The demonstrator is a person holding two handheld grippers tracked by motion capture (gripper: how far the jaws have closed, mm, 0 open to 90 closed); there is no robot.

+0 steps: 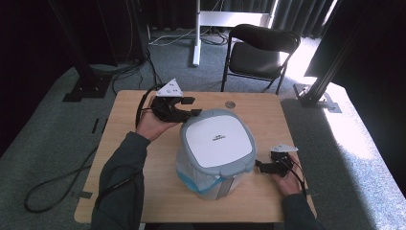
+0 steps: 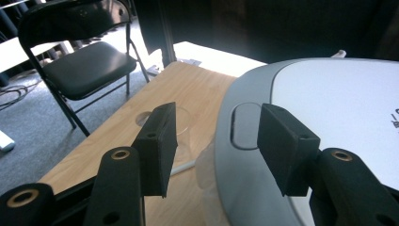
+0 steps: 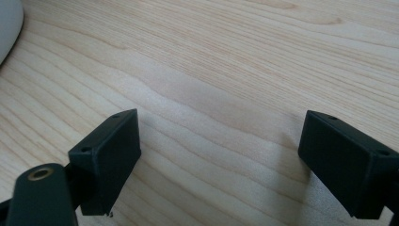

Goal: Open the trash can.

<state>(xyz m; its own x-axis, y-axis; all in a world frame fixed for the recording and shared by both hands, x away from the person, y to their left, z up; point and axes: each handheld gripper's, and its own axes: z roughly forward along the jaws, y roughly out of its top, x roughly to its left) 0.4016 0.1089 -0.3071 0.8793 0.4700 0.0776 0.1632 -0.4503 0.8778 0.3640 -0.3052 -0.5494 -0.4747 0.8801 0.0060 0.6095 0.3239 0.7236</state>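
Here the light wooden desk (image 1: 143,191) carries a squat grey waste bin with a white flat lid (image 1: 216,152), standing just right of the desk's middle, a clear plastic liner bunched under its rim. Largest risk first: the bin looks light and top-heavy, so a sideways shove at the lid could tip or slide it toward the desk's near edge. The left gripper (image 1: 187,107) sits at the bin's far-left corner, its jaws parted wide and holding nothing, straddling the grey rim beside an oval recess (image 2: 244,125) in the lid. If they close off-centre, I judge they could skid off the smooth rim or pinch the liner and drag it out. The right gripper (image 1: 260,166) rests low beside the bin's right side, jaws spread wide over bare wood, gripping nothing; it gives the bin no bracing, so any left-hand pull goes unopposed.
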